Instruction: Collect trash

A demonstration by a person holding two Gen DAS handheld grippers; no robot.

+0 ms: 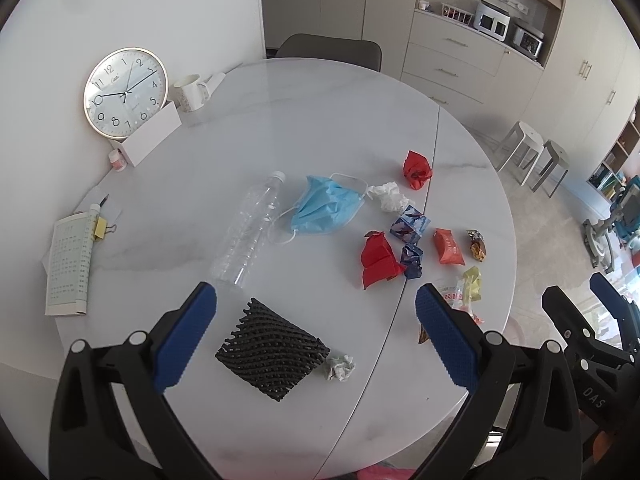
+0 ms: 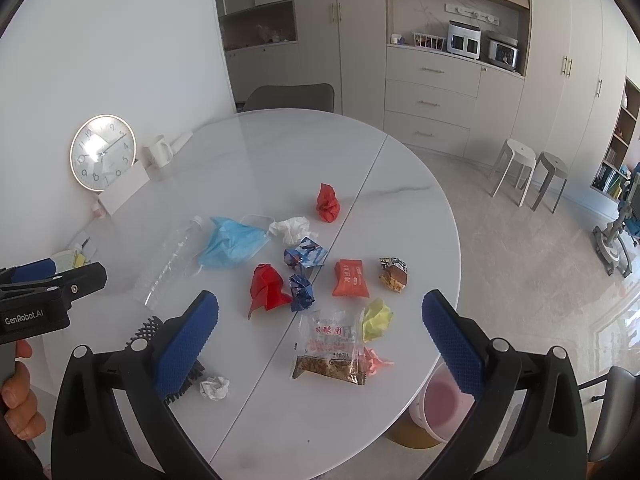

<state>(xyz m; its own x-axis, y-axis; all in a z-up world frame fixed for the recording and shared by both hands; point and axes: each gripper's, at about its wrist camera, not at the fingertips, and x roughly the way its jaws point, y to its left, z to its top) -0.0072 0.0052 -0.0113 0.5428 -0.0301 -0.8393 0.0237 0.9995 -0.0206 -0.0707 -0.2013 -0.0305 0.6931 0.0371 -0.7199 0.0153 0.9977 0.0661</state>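
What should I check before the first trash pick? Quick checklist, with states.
1. Left gripper open, nothing held: ok.
2. Right gripper open, nothing held: ok.
3. Black foam net lies flat and unobstructed below the left gripper: ok.
4. Snack bag clear of the table edge: ok.
5. Pink bin on the floor past the table rim: ok.
6. Bin has room: cannot tell.

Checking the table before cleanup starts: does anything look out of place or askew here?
Yes. The wall clock stands on the table, propped against the wall behind a white box. The plastic bottle lies toppled beside a crumpled blue face mask.
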